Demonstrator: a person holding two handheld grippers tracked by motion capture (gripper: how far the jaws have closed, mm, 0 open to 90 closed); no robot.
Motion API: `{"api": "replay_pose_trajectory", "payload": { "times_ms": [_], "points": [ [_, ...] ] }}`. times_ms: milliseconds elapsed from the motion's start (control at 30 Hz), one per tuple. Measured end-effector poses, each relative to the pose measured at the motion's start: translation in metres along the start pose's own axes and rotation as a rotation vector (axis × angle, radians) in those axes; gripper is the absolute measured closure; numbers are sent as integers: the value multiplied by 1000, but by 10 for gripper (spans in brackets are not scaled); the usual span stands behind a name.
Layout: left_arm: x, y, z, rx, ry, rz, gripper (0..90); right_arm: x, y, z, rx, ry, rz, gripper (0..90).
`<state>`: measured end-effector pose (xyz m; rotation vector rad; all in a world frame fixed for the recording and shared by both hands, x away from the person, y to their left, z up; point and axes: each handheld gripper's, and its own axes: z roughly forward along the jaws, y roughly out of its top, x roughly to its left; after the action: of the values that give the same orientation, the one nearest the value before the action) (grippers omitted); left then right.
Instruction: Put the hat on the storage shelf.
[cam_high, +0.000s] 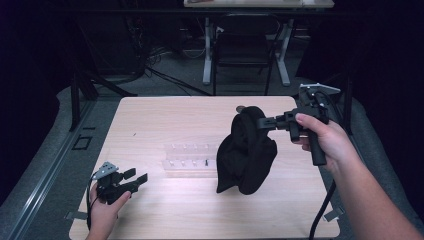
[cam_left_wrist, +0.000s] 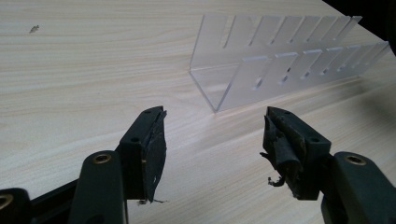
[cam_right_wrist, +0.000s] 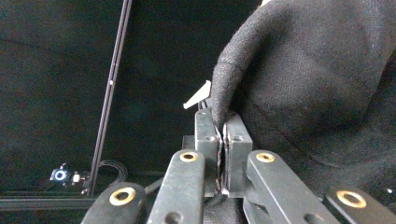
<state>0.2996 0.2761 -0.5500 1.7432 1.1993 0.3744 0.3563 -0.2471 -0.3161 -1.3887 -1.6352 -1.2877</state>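
A black cloth (cam_high: 246, 152) hangs above the table's middle, its lower end reaching down to the wood. My right gripper (cam_high: 263, 122) is shut on its upper edge, held up at the right by a hand. In the right gripper view the cloth (cam_right_wrist: 317, 74) fills the right side, and its hem is pinched where my right gripper (cam_right_wrist: 222, 122) closes. My left gripper (cam_high: 138, 176) rests low at the table's front left, open and holding nothing. In the left gripper view my left gripper (cam_left_wrist: 212, 128) shows worn pads (cam_left_wrist: 156, 149) spread wide over bare wood.
A clear acrylic slotted rack (cam_high: 190, 159) lies on the light wooden table (cam_high: 165, 120) just left of the cloth, seen close as the rack (cam_left_wrist: 280, 60) ahead of the left gripper. A chair (cam_high: 242, 47) and desk legs stand beyond the far edge.
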Motion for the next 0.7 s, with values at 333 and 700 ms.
{"api": "replay_pose_trajectory", "payload": {
  "times_ms": [333,700],
  "points": [
    [0,0,-1,-2,-3,5,394,1,21,23,-22,14,-16,872],
    [-1,0,-1,-4,-4,11,394,-1,39,36,-71,3,-38,872]
  ]
}}
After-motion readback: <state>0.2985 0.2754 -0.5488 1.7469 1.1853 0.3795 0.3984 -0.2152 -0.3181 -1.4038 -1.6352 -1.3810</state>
